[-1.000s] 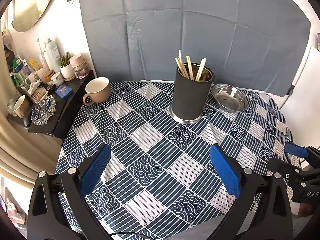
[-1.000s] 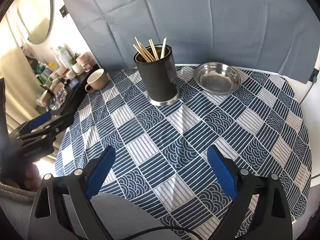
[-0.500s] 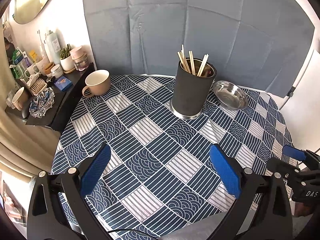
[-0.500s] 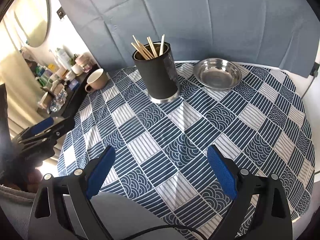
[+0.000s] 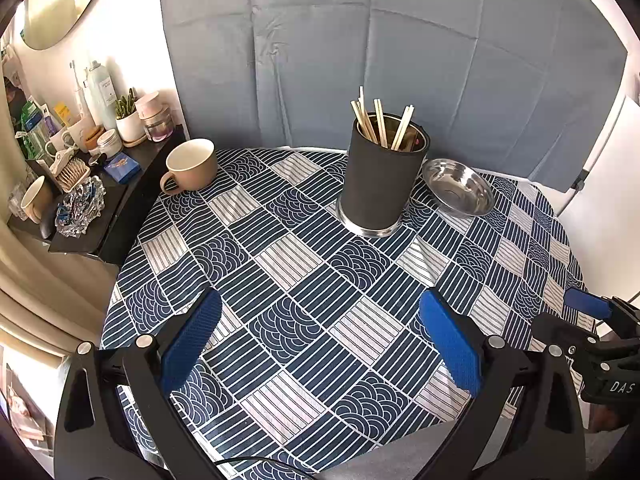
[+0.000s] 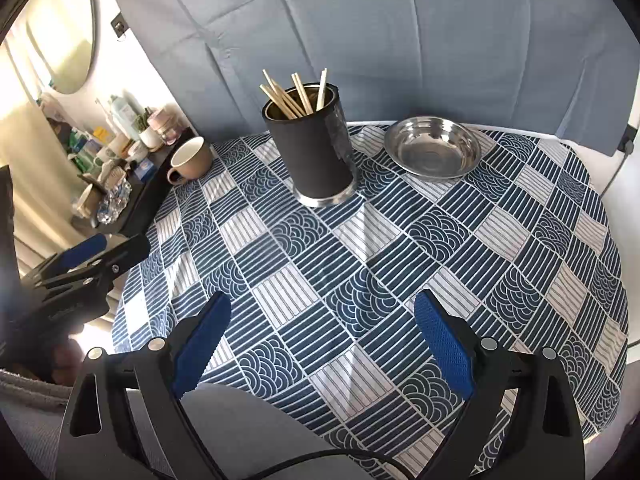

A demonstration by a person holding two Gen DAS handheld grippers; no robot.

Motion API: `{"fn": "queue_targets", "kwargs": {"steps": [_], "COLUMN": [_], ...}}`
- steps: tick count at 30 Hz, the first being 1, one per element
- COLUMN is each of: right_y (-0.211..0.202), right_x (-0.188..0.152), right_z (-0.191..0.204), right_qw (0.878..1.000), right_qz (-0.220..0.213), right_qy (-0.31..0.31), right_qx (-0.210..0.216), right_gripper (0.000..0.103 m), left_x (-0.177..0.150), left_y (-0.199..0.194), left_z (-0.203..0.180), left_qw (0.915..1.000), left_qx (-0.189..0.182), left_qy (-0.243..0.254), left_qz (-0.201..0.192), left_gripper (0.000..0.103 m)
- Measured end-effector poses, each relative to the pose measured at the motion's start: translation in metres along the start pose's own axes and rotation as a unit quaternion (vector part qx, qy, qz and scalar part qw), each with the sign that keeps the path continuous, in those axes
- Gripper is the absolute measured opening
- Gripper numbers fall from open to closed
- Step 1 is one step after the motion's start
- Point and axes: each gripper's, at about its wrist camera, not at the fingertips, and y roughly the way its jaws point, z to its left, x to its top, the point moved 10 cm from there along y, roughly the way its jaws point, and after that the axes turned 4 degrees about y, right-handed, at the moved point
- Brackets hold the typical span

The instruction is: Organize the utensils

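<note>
Blue-and-white patterned cloth covers the round counter [image 5: 304, 280] in front of you, with a grey fabric backdrop [image 5: 400, 48] hung behind it. Your left gripper [image 5: 320, 336] hangs over the near edge with its blue pads spread wide and nothing between them; your right gripper [image 6: 324, 336] does the same, jaws apart and empty. Straight ahead of both, well beyond the fingertips, the black utensil holder [image 5: 382, 184] stands upright with several wooden chopsticks [image 5: 380, 124] leaning inside it. Just to the right of the holder lies a shallow steel dish [image 5: 460, 194], empty. Ahead and to the left of your left gripper, a beige mug [image 5: 192, 166] sits at the counter's far edge, beside a cluttered dark shelf [image 5: 120, 200].
</note>
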Motion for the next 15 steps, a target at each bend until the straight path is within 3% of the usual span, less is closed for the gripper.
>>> {"fn": "queue_targets", "kwargs": {"steps": [15], "right_y": [-0.0004], "right_x": [-0.0001], "right_z": [0.0013], "right_qw": [1.0], "right_qz": [0.002], "right_qy": [-0.009], "right_qx": [-0.001], "right_gripper": [0.089], "left_x": [-0.0019], "left_y": [0.0013], "left_z": [0.0035], "left_qw": [0.9999], "left_qx": [0.005], "left_qy": [-0.006], "left_qz": [0.007], "left_gripper": [0.097]}}
